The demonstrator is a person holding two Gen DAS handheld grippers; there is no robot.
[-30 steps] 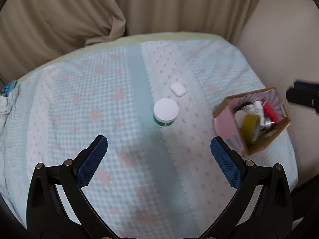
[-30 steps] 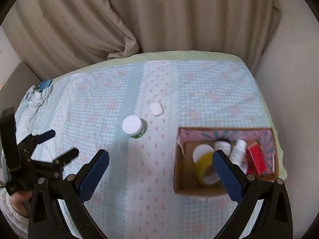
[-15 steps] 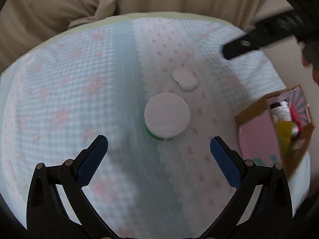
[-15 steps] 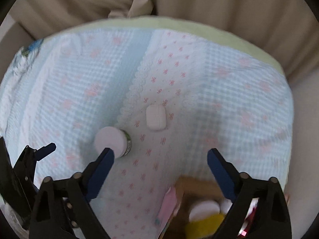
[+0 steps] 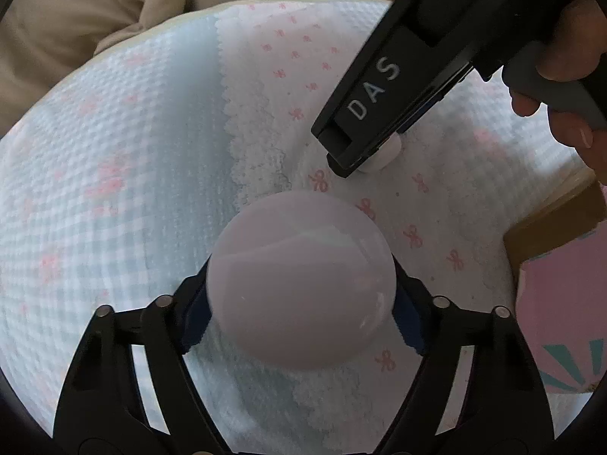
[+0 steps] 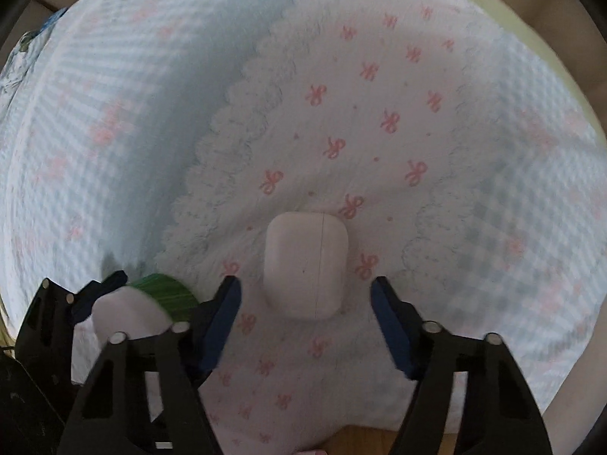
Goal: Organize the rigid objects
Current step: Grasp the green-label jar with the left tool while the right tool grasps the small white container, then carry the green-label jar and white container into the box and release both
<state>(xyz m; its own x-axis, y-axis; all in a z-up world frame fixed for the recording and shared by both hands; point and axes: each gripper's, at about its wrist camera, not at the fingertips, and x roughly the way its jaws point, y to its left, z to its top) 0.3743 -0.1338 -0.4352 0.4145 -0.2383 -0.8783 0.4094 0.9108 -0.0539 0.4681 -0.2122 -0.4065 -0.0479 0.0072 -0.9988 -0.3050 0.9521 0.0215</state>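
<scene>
A white-lidded green jar [image 5: 301, 280] stands on the patterned cloth. My left gripper [image 5: 301, 313] has its blue pads [image 5: 195, 316] against both sides of the jar. The jar also shows at the lower left of the right wrist view [image 6: 151, 303], between the left fingers. A white earbud case [image 6: 306, 264] lies flat on the cloth. My right gripper [image 6: 305, 309] is open with the case between its blue pads [image 6: 224, 318], which stand apart from it. In the left wrist view the right gripper's body hides most of the case [image 5: 383, 153].
A pink and brown cardboard box [image 5: 561, 284] stands at the right edge of the left wrist view. Its brown rim [image 6: 364, 440] shows at the bottom of the right wrist view. Beige curtains [image 5: 76, 19] hang behind the cloth-covered table.
Both grippers have come down close to the cloth. The left jaws have closed from wide open onto the jar. The right jaws have narrowed around the earbud case.
</scene>
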